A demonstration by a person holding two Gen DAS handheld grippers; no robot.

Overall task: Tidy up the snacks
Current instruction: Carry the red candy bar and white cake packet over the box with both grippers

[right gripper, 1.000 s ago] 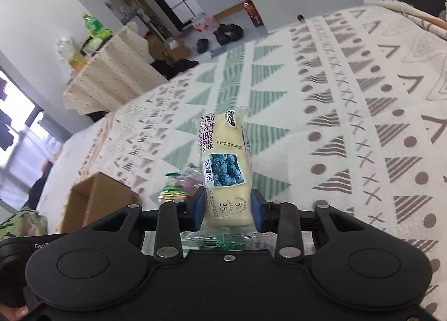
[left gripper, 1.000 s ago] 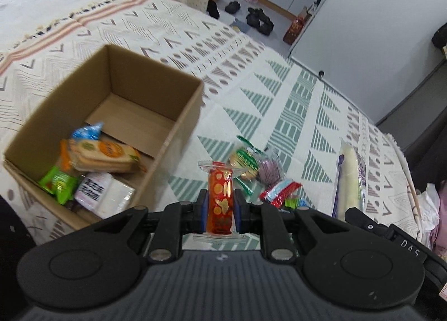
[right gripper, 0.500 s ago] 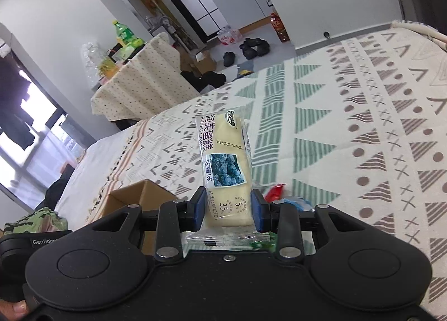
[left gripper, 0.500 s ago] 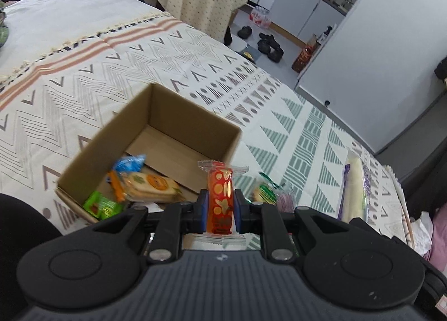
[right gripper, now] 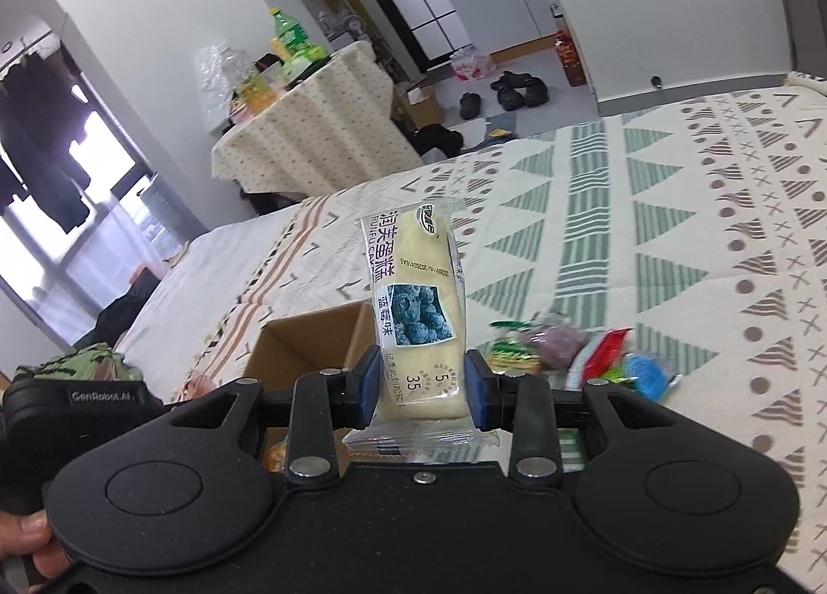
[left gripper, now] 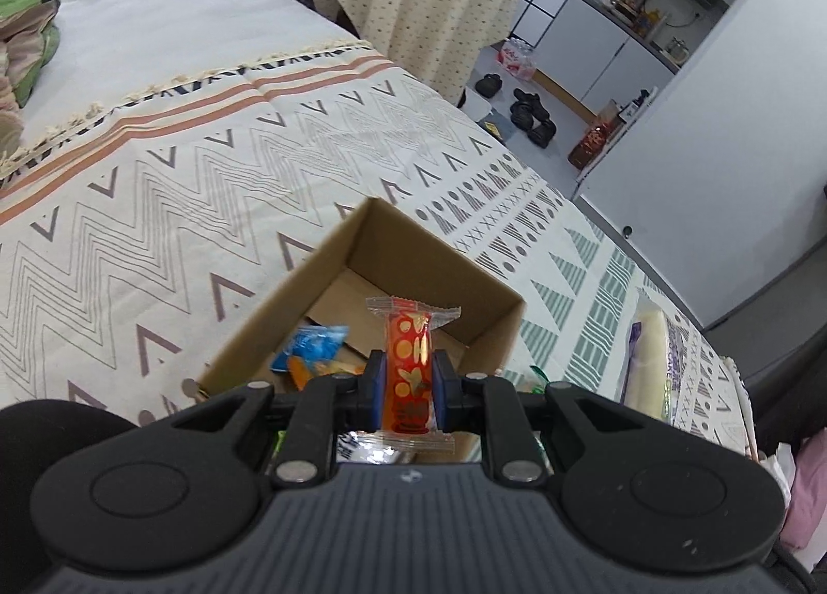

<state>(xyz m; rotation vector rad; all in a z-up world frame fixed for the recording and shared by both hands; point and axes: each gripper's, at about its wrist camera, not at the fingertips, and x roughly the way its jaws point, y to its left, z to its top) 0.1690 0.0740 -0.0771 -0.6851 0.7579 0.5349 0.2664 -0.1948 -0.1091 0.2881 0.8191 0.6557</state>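
Bedspread (left gripper: 217, 191) with zigzag print carries an open cardboard box (left gripper: 413, 253) already holding wrapped snacks. Loose snacks (right gripper: 579, 351) lie beside it. The right gripper (right gripper: 419, 382) clamps a pale blueberry cake packet (right gripper: 416, 304) upright; the left gripper (left gripper: 408, 382) pinches a narrow red candy bar (left gripper: 409, 361) above the box.

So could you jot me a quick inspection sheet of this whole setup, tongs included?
Surface: bed under a patterned blanket.
Job's things: open cardboard box holding some snacks; loose snack pile on the blanket.
Clutter: green bedding at the bed's far end.
Tongs: left tongs shut on a red snack packet; right tongs shut on a blueberry cake packet.
Cables: nothing seen.
Surroundings: cloth-covered table with bottles, shoes on the floor.
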